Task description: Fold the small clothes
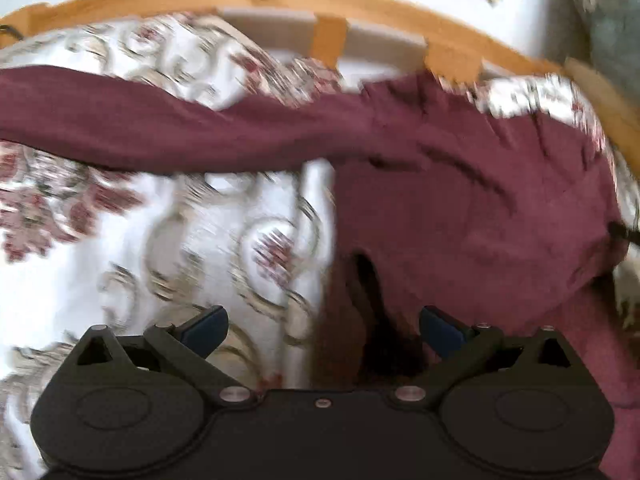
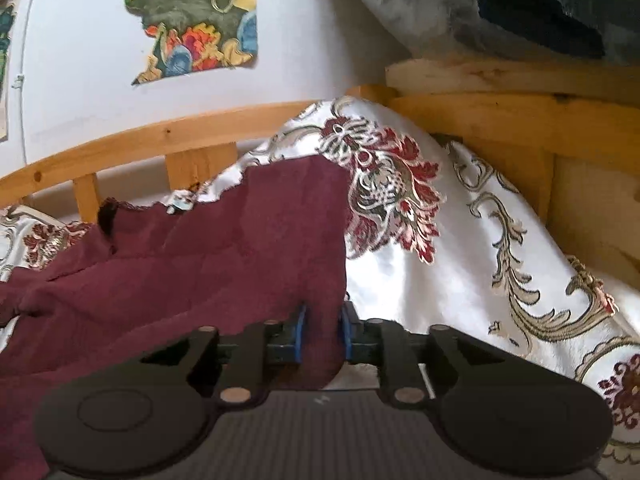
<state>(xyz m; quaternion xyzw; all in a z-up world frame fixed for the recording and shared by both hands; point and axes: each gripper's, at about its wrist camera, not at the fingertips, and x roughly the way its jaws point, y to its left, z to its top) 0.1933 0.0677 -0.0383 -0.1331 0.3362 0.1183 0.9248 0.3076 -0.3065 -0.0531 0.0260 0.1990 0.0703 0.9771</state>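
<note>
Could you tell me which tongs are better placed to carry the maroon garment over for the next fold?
Right. The right tongs are shut on the maroon garment, pinching its edge. The left tongs are open, holding nothing, above the floral bedspread.

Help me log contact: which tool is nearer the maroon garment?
Right. The right tool is shut on the maroon garment, pinching its edge. The left tool is open just over another part of it, gripping nothing.

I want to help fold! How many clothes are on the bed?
1. A maroon garment lies spread over the flowery bedspread; the right gripper pinches its corner, and the left gripper is open. More could be out of view.
</note>
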